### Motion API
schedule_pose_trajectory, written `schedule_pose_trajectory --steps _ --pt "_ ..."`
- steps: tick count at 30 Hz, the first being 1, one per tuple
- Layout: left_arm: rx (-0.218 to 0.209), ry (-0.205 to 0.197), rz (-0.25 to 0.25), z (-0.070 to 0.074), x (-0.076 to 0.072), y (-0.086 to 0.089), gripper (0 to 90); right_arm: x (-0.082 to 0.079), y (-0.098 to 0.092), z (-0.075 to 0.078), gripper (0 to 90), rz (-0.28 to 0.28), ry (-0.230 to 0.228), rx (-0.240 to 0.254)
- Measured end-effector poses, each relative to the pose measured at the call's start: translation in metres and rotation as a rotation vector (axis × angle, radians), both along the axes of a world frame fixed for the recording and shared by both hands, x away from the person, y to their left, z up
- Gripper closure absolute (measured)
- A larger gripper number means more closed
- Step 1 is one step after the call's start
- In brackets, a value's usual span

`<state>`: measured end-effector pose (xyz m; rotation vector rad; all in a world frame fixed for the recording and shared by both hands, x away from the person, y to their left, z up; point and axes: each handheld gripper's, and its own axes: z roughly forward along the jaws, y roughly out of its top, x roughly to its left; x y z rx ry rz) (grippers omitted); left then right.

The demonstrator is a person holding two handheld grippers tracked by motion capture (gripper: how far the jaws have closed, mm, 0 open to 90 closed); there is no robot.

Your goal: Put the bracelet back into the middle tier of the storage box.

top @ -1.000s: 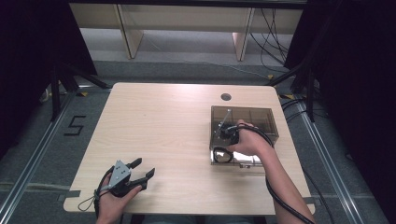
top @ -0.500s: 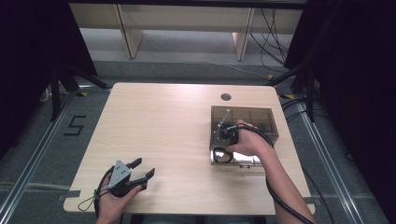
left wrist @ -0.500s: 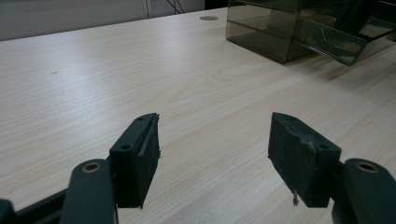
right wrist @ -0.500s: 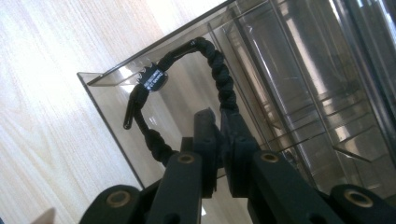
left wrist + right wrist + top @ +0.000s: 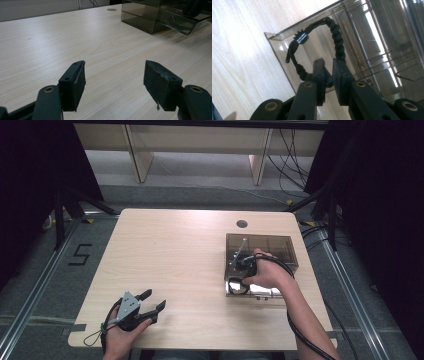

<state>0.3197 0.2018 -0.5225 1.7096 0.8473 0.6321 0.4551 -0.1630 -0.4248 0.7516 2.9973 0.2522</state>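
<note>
A black braided cord bracelet (image 5: 335, 37) with a small glossy black clasp lies curled in a loop on the floor of a smoke-tinted clear plastic organiser box (image 5: 280, 246), in the near, open part of the box. The box, split by clear dividers into compartments, stands on the right side of the pale wooden bench (image 5: 170, 255). One stretch of the bracelet's cord passes between the part-open jaws of the right gripper (image 5: 328, 75).
</note>
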Motion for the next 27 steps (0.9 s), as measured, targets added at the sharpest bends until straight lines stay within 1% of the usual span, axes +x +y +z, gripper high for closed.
schedule_pose_trajectory --steps 2,4,5,7,8,9,10,11,12,13,14,15,16,17,18,20,21,23,25,27 --pt "0.0 -0.001 0.0 0.0 0.0 0.0 33.5 -0.002 0.0 0.001 79.6 -0.004 -0.007 -0.002" --pt "0.001 0.001 0.002 0.0 0.0 0.0 33.5 -0.001 -0.001 0.001 78.7 0.015 -0.008 0.007" --pt "0.003 0.0 0.0 0.0 0.0 0.0 33.5 -0.005 0.0 0.003 78.0 -0.022 -0.003 -0.005" --pt "0.002 0.001 0.002 0.0 0.0 0.0 33.5 -0.004 -0.001 0.003 77.2 0.002 -0.011 0.003" --pt "0.01 0.015 0.013 0.001 -0.002 0.0 33.5 -0.006 -0.001 0.004 76.7 -0.004 -0.014 0.0" --pt "0.005 -0.001 0.0 0.0 0.0 0.0 33.5 -0.006 -0.001 0.004 76.4 0.0 -0.01 0.001" --pt "0.012 -0.005 -0.002 0.0 0.0 0.001 33.5 -0.006 -0.002 0.004 76.2 0.012 -0.018 0.004" --pt "0.006 0.018 0.016 0.001 -0.002 0.0 33.5 -0.007 -0.002 0.005 75.9 0.011 -0.016 0.002" --pt "0.006 0.018 0.016 0.001 -0.002 0.0 33.5 -0.008 -0.003 0.005 75.6 0.007 -0.023 0.004" --pt "0.006 0.018 0.015 0.001 -0.002 0.0 33.5 -0.008 -0.003 0.005 75.3 0.014 -0.025 0.006" --pt "0.007 0.018 0.015 0.001 -0.002 0.0 33.5 -0.01 -0.003 0.006 74.9 0.003 -0.021 0.0" --pt "0.007 0.018 0.015 0.001 -0.002 0.0 33.5 -0.011 -0.003 0.006 74.5 0.011 -0.027 0.003" --pt "0.006 -0.005 -0.004 0.0 0.0 0.0 33.5 -0.01 -0.005 0.006 74.1 0.027 -0.034 0.008" --pt "0.006 -0.005 -0.004 0.0 0.0 0.0 33.5 -0.013 -0.004 0.007 73.7 0.011 -0.026 0.0" --pt "0.012 0.01 0.009 0.001 -0.001 0.0 33.5 -0.014 -0.005 0.007 73.4 0.016 -0.032 0.005" --pt "0.014 0.012 0.011 0.001 -0.002 0.001 33.5 -0.014 -0.005 0.008 72.9 0.017 -0.032 0.005" --pt "0.006 0.018 0.015 0.001 -0.002 0.0 33.5 -0.017 -0.005 0.008 72.2 0.013 -0.035 0.002" --pt "0.012 0.013 0.012 0.001 -0.002 0.001 33.5 -0.018 -0.007 0.008 71.9 0.02 -0.038 0.006" --pt "0.011 0.013 0.012 0.001 -0.002 0.001 33.5 -0.021 -0.008 0.009 71.5 0.009 -0.039 0.005" --pt "0.011 0.013 0.012 0.001 -0.002 0.001 33.5 -0.024 -0.011 0.01 71.3 0.01 -0.042 0.006"
